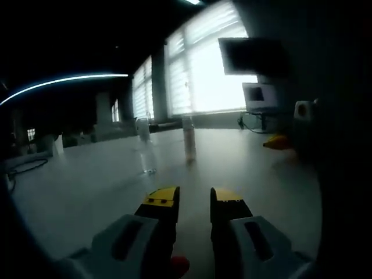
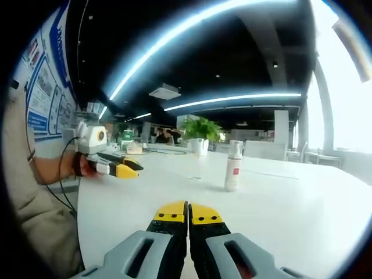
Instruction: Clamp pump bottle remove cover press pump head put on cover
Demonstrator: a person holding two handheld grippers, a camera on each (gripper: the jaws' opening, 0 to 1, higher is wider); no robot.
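Note:
A slim white pump bottle [image 1: 189, 141] [image 2: 233, 167] with a red label stands upright on the white table [image 1: 104, 192] [image 2: 279, 215]. A clear see-through container [image 1: 146, 148] [image 2: 196, 165] stands a little to its left; I cannot tell whether it is the cover. My left gripper [image 1: 195, 197] hovers low over the table, short of the bottle, open and holding nothing. It also shows at the left of the right gripper view, the left gripper [image 2: 129, 168] held by a hand. My right gripper [image 2: 188, 213] is shut with nothing in it, well short of the bottle; its yellow tip [image 1: 276, 141] is at the right.
A person's sleeve [image 2: 35, 215] runs along the table's left edge. A potted plant [image 2: 200, 129] and small items [image 2: 135, 149] stand at the far end. A black cable [image 1: 26, 167] lies at the left. Bright windows [image 1: 203, 64] and a monitor [image 1: 258, 96] stand behind the table.

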